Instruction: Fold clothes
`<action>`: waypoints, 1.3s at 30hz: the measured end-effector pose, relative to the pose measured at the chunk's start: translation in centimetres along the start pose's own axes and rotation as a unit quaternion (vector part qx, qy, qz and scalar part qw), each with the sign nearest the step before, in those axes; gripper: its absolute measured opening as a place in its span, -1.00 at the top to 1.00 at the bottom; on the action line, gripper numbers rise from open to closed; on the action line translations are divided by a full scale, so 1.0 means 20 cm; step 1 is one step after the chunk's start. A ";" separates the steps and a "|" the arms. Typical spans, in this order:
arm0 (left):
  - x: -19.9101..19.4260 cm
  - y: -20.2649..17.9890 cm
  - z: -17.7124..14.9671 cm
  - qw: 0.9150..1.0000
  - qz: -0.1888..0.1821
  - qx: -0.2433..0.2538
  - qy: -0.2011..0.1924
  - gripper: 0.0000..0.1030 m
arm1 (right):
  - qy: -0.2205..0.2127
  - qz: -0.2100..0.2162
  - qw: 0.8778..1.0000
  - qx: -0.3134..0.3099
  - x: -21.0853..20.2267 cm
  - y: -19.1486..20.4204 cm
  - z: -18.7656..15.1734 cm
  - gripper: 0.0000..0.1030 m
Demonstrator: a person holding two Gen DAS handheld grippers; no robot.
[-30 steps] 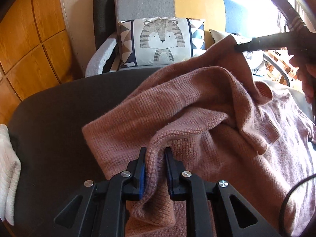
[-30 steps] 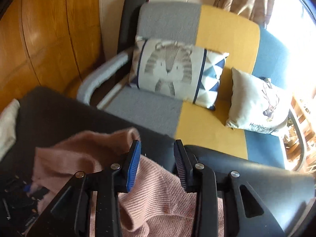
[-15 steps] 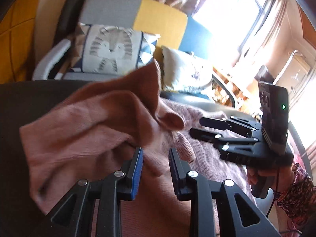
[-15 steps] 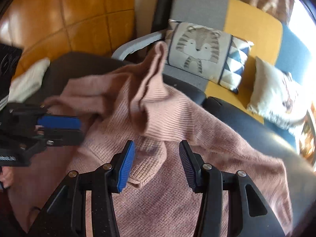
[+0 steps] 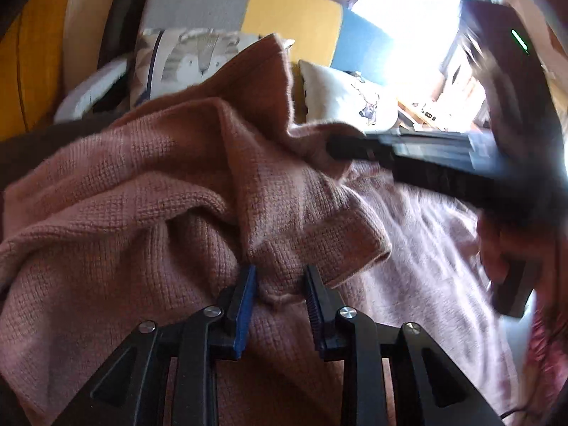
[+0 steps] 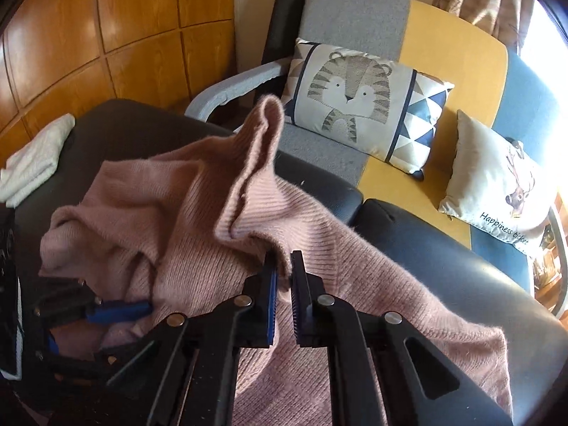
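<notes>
Left wrist view: pink knit sweater (image 5: pixel 149 191) lies bunched on the dark padded surface (image 5: pixel 32 142), one fold raised toward the sofa. Left gripper (image 5: pixel 278 285) sits low over the heap with a ridge of knit between its jaws; the jaws are opening and a gap shows on both sides of the fabric, so no clamp here. Right gripper (image 5: pixel 355 149) enters from the right, motion-blurred, its tip at the edge of a raised flap; jaw state not readable from this side. Right wrist view: right gripper (image 6: pixel 284 269) has its jaws together on a narrow pinch of the sweater (image 6: pixel 198 195), just below a loose tube of knit, likely a sleeve or collar, that stands up above the tips. The left gripper (image 6: pixel 117 307) shows at lower left against the heap. A white folded cloth (image 6: pixel 32 163) lies at the far left of the dark surface; tiger cushion (image 6: pixel 358 103) and a second cushion (image 6: pixel 497 181) sit on the sofa behind. Judgement: early stage, re-gripping and spreading the garment, no fold made yet. Next move calls for the left to take a fresh hold on an edge or hem, then both drawing apart to flatten the knit without dragging it off the surface.
</notes>
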State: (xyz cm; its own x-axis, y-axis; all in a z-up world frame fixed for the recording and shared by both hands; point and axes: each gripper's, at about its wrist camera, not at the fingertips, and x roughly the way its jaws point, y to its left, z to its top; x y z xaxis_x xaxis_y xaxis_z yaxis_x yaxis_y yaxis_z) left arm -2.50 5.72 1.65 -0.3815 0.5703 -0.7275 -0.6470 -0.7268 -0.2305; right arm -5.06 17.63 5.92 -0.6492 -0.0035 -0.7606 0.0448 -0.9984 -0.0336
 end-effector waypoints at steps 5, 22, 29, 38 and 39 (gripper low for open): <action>-0.01 0.01 -0.03 1.000 -0.002 0.000 -0.007 0.42 | -0.008 -0.026 0.999 0.021 -0.01 -0.11 0.09 0.86; -0.03 0.07 -0.03 0.999 -0.040 -0.029 -0.021 0.42 | 0.018 -0.107 0.982 0.155 0.20 -0.43 0.28 0.66; -0.02 0.09 -0.04 0.998 -0.046 -0.033 -0.026 0.42 | -0.044 -0.137 0.967 0.212 0.07 -0.52 0.20 0.31; -0.01 0.10 -0.02 0.998 -0.049 -0.035 -0.026 0.42 | 0.004 -0.107 0.972 0.210 -0.04 -0.15 -0.14 0.31; -0.01 0.10 -0.02 0.998 -0.049 -0.035 -0.025 0.42 | 0.013 -0.110 0.971 0.212 -0.05 -0.11 -0.19 0.31</action>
State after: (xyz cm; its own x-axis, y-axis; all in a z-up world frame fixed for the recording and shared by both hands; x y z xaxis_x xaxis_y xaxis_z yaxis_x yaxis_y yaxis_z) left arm -3.43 3.87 1.04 -0.3530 0.6573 -0.6658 -0.6356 -0.6907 -0.3449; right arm -1.63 20.08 4.23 -0.5882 0.2087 -0.7814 -0.4127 -0.9083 0.0681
